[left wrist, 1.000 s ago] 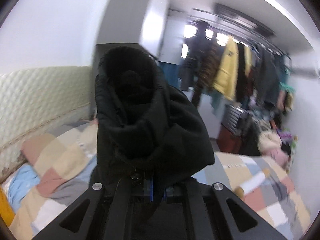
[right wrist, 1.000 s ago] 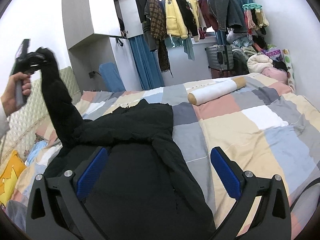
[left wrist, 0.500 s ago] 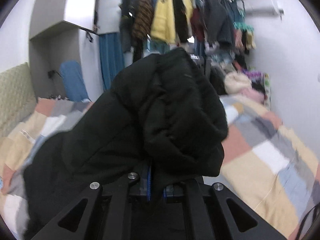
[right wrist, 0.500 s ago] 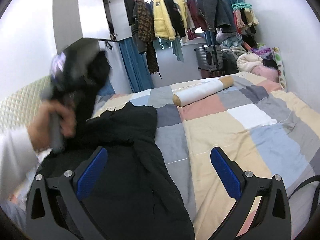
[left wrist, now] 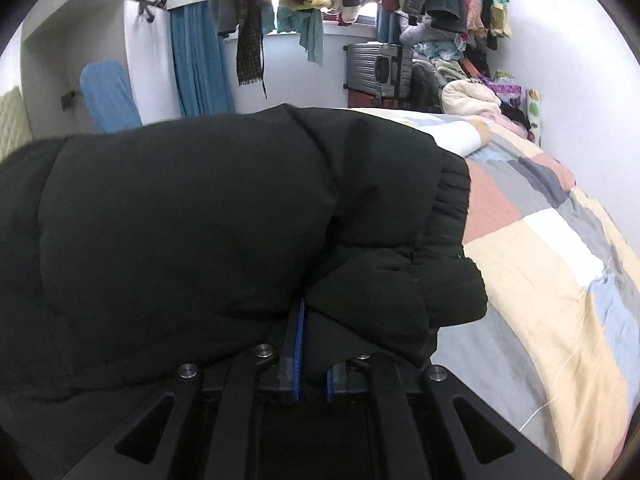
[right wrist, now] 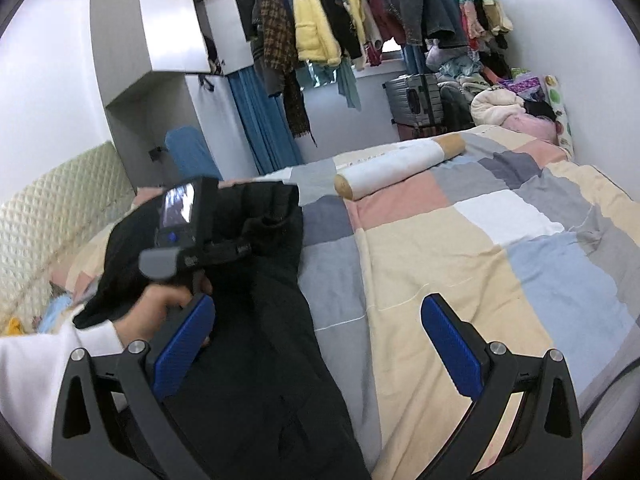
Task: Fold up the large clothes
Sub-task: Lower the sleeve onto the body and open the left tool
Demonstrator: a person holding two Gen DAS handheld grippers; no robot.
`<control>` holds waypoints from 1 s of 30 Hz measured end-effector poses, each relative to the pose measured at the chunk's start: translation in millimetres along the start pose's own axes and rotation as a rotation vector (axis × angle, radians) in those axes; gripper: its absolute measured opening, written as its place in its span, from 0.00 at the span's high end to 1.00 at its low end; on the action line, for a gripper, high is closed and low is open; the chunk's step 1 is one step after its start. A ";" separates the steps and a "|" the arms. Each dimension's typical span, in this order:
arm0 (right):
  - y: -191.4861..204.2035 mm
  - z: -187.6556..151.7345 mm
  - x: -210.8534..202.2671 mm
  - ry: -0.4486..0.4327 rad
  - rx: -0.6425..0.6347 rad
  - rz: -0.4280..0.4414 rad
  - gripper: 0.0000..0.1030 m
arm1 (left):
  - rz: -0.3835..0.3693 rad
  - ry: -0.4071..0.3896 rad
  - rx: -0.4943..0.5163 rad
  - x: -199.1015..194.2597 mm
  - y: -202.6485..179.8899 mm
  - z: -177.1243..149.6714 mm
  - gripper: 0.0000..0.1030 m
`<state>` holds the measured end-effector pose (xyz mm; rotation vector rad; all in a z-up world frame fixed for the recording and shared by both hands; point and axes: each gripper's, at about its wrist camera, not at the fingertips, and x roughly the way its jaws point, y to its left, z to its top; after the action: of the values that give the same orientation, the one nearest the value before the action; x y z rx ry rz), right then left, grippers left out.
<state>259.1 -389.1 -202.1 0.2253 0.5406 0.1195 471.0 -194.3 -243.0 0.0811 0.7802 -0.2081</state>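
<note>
- The left claw [left wrist: 312, 364] is pinched nearly closed, with a fold of the black coat's sleeve [left wrist: 392, 300] caught between its blue pads [left wrist: 298, 344]; the puffy cloth bulges over the jaws and fills most of the left wrist view.
- The right claw [right wrist: 316, 348] stands wide apart and holds nothing; it hangs over the lower part of the coat.
- The black coat [right wrist: 272, 360] lies on the patchwork bedcover [right wrist: 460, 260], its long axis running from the near edge away toward the headboard [right wrist: 52, 208] side of the bed.
- Seen from the right wrist, the left hand [right wrist: 160, 308] carries the sleeve above the coat's body, left of the right claw.
- The sleeve probably needs laying across the body, so the left hand is the one placed to do it.
- A rolled bolster [right wrist: 400, 168] lies well apart, farther up the bed.
</note>
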 end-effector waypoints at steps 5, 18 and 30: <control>5.1 -1.2 1.2 0.000 -0.026 -0.004 0.00 | 0.104 -0.060 0.109 -27.0 -16.5 -8.2 0.80; 24.5 -0.4 -18.3 -0.051 -0.076 0.044 0.00 | 0.085 -0.182 0.019 -158.3 3.7 -7.5 0.17; 51.5 3.7 -51.5 -0.118 -0.143 0.082 0.00 | 0.090 -0.353 -0.038 -317.1 43.6 -8.2 0.17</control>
<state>214.5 -348.7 -160.9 0.1141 0.4040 0.2226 255.5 -100.9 -25.4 0.0421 0.4277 -0.1170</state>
